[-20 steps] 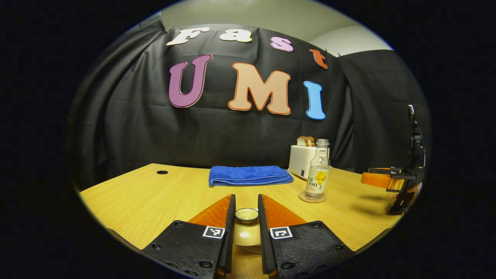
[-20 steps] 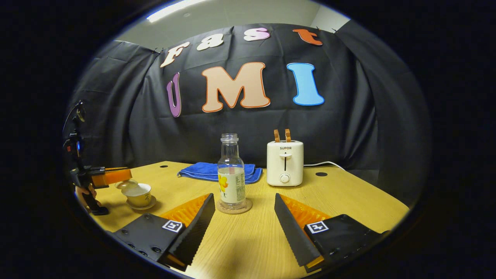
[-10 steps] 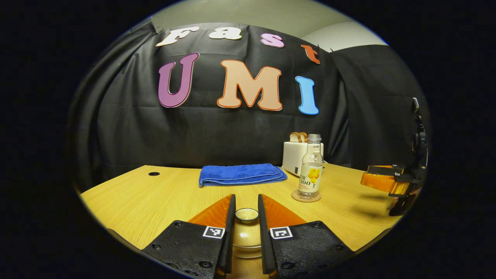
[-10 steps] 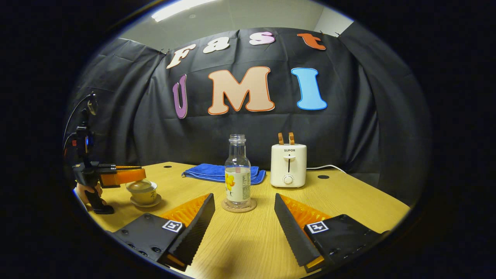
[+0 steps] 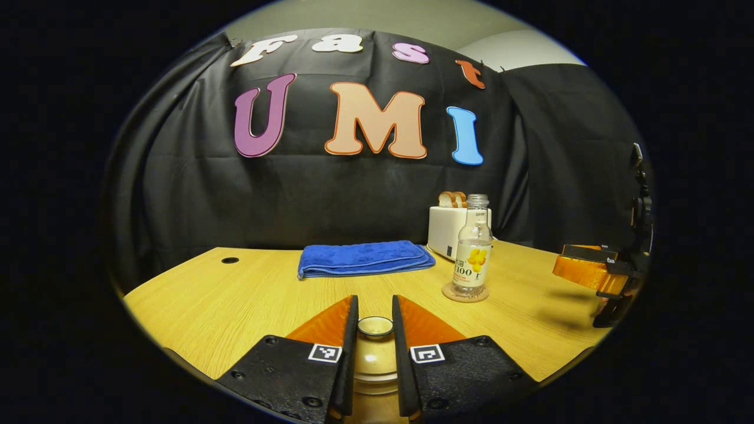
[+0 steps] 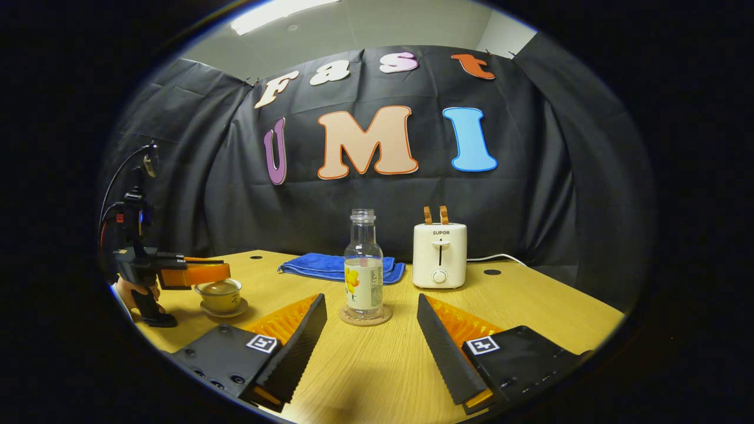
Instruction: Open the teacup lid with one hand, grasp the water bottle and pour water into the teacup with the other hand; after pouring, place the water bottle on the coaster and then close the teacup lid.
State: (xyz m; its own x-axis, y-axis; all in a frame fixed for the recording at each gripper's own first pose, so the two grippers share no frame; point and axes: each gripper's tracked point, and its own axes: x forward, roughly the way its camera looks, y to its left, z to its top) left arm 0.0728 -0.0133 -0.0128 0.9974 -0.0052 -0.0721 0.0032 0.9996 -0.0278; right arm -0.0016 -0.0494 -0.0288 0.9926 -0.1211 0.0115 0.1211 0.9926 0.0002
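One wooden table [image 6: 548, 306] carries one toaster [image 6: 439, 255], one blue towel [image 6: 321, 266], one water bottle [image 6: 363, 262] upright on its coaster [image 6: 365, 317], beyond the wide-open right gripper [image 6: 371, 306]. The left gripper [image 5: 374, 306] pinches the lid [image 5: 375, 325] atop one teacup [image 6: 219, 295].

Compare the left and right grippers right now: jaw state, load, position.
The left gripper is closed on the teacup lid over the teacup; the right gripper is wide open and empty. The left gripper is at the cup; the right gripper sits short of the water bottle, apart from it. Both point toward the booth wall.
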